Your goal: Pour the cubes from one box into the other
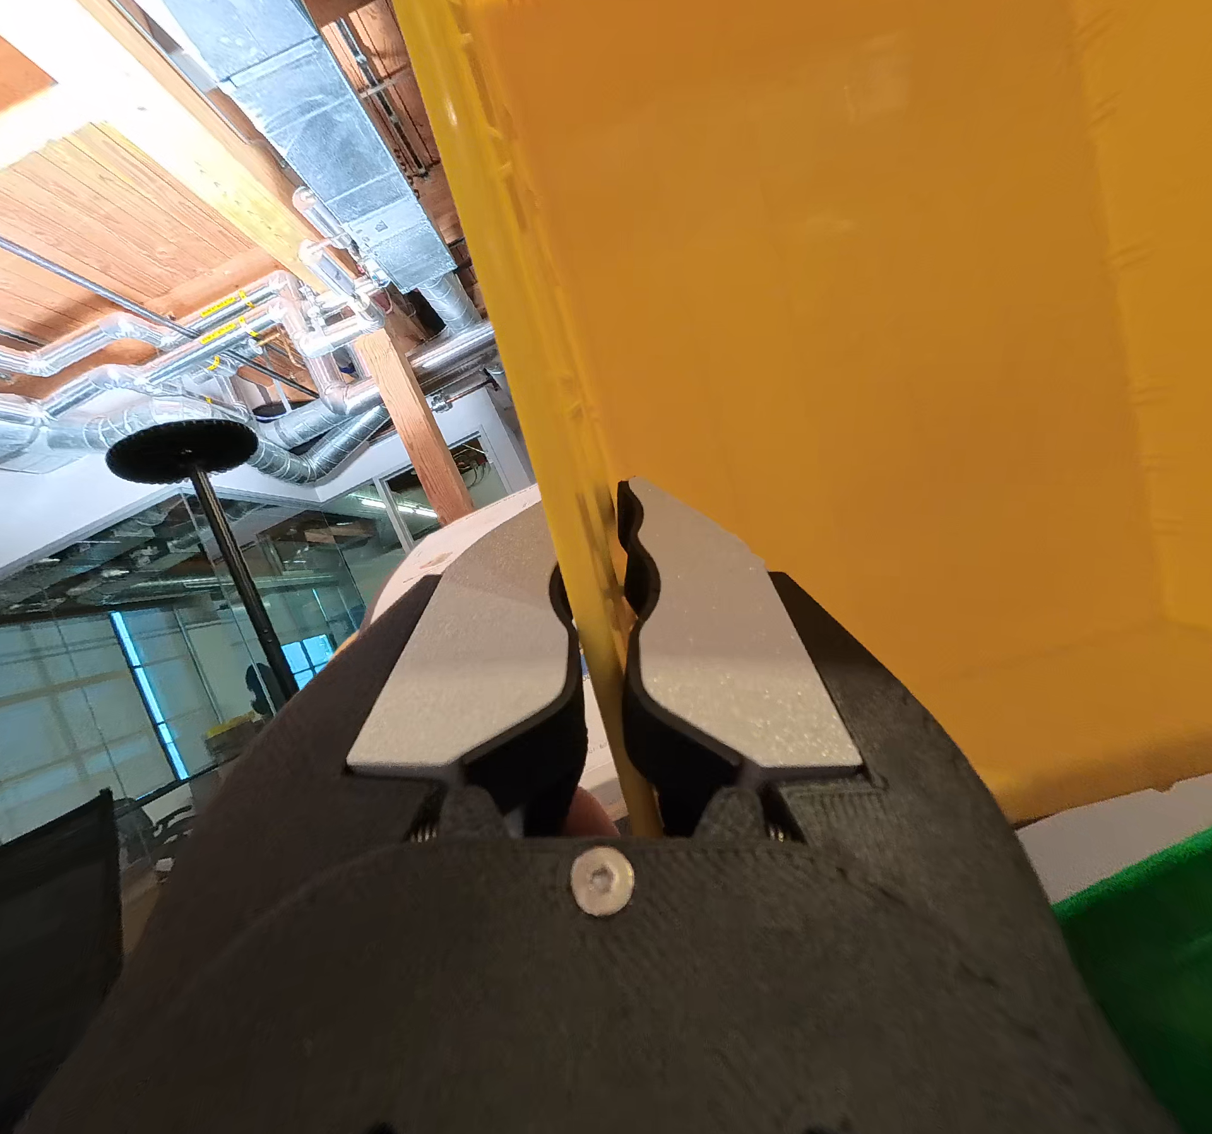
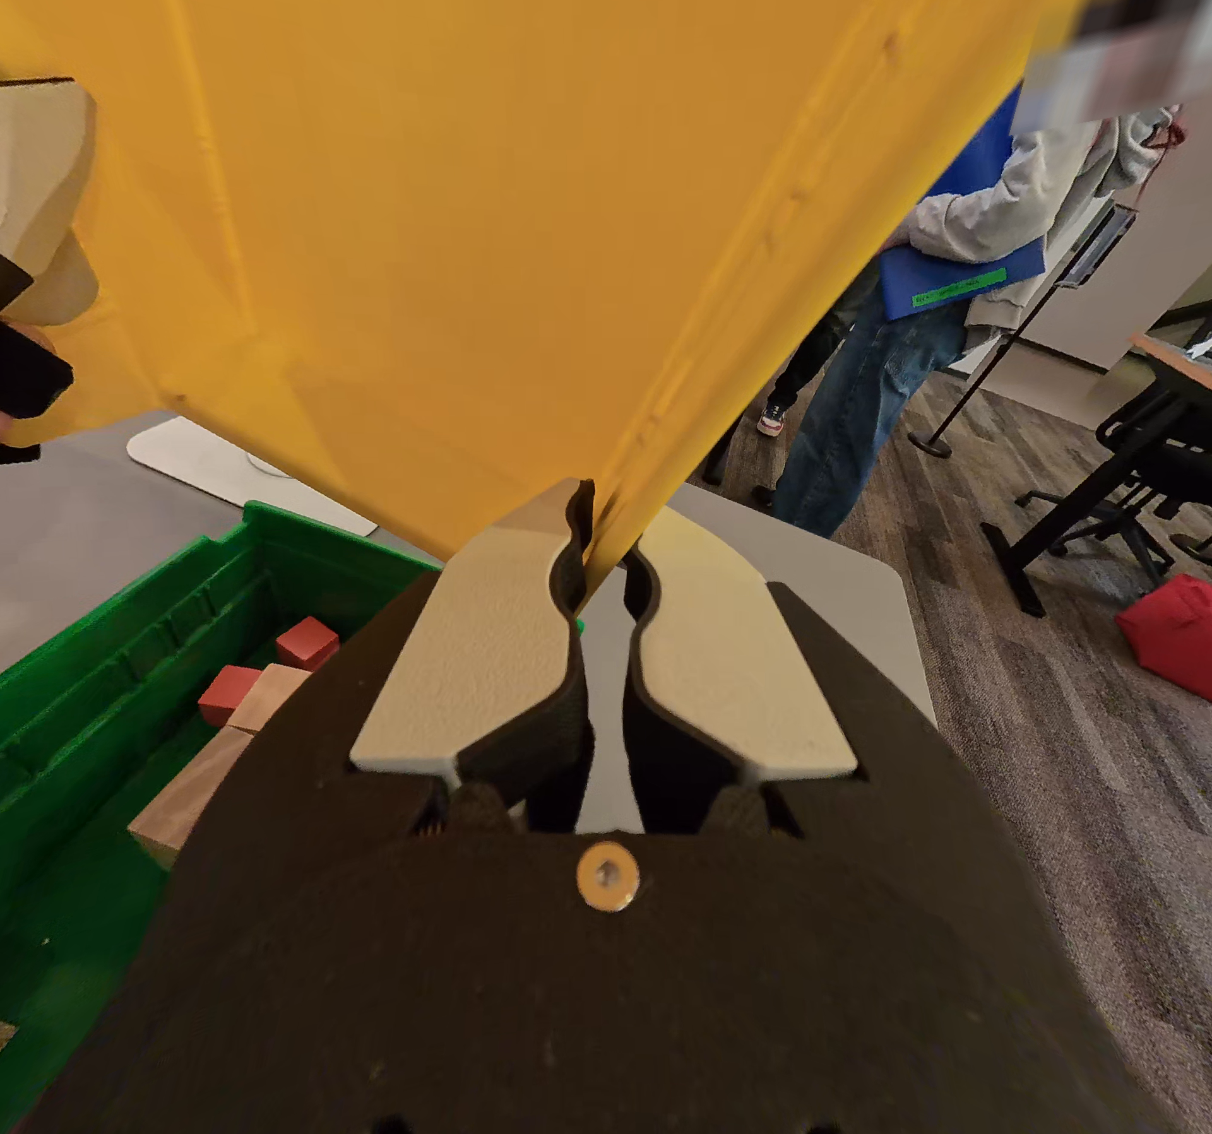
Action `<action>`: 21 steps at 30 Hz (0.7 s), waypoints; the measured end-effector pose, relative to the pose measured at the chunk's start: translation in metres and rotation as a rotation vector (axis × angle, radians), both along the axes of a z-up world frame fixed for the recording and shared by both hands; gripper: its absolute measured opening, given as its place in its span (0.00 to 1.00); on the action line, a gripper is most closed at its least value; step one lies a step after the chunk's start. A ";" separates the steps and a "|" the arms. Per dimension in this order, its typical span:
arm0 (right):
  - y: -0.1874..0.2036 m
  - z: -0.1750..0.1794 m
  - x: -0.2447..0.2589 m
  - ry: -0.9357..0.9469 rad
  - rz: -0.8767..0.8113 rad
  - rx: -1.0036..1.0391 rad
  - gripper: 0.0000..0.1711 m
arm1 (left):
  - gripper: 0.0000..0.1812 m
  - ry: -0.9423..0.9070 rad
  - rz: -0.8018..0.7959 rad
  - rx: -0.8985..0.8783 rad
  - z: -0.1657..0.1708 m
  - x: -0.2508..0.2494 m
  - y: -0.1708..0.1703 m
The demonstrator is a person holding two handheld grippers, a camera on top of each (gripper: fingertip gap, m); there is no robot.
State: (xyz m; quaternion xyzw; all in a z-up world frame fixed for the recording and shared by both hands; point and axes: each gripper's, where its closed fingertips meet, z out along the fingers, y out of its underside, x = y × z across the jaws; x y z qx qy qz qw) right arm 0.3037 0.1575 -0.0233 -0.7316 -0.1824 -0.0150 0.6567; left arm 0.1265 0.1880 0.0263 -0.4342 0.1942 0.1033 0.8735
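The yellow box is lifted and tipped steeply, and its inside fills both views. No cubes show inside it. My left gripper is shut on its rim on one side. My right gripper is shut on the wall's edge on the other side. The left gripper also shows at the far left of the right wrist view. The green box stands on the table below the yellow box, and a corner of it shows in the left wrist view. It holds red cubes and pale wooden cubes, partly hidden by my right gripper.
A grey table carries a flat white pad behind the green box. A person with a blue folder stands beyond the table's right edge. A red bag and a desk with a chair stand on the floor. A black floor lamp is at left.
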 end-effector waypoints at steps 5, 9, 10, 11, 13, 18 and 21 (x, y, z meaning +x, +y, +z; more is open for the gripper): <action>-0.008 0.013 -0.012 -0.044 0.017 -0.020 0.01 | 0.04 -0.008 -0.001 -0.047 0.009 -0.012 -0.005; -0.021 0.027 -0.036 -0.087 0.065 -0.045 0.01 | 0.03 -0.016 -0.008 -0.128 0.018 -0.033 -0.012; -0.024 0.030 -0.045 -0.099 0.079 -0.057 0.02 | 0.03 -0.020 -0.012 -0.158 0.020 -0.041 -0.013; -0.027 0.033 -0.055 -0.112 0.096 -0.071 0.02 | 0.03 -0.024 -0.013 -0.195 0.021 -0.050 -0.014; -0.034 0.037 -0.078 -0.135 0.137 -0.103 0.02 | 0.03 -0.015 -0.014 -0.259 0.023 -0.072 -0.018; -0.055 0.035 -0.154 -0.184 0.261 -0.191 0.04 | 0.04 -0.011 0.023 -0.391 0.017 -0.147 -0.039; -0.065 0.019 -0.204 -0.202 0.344 -0.296 0.04 | 0.03 -0.007 0.064 -0.503 0.001 -0.198 -0.055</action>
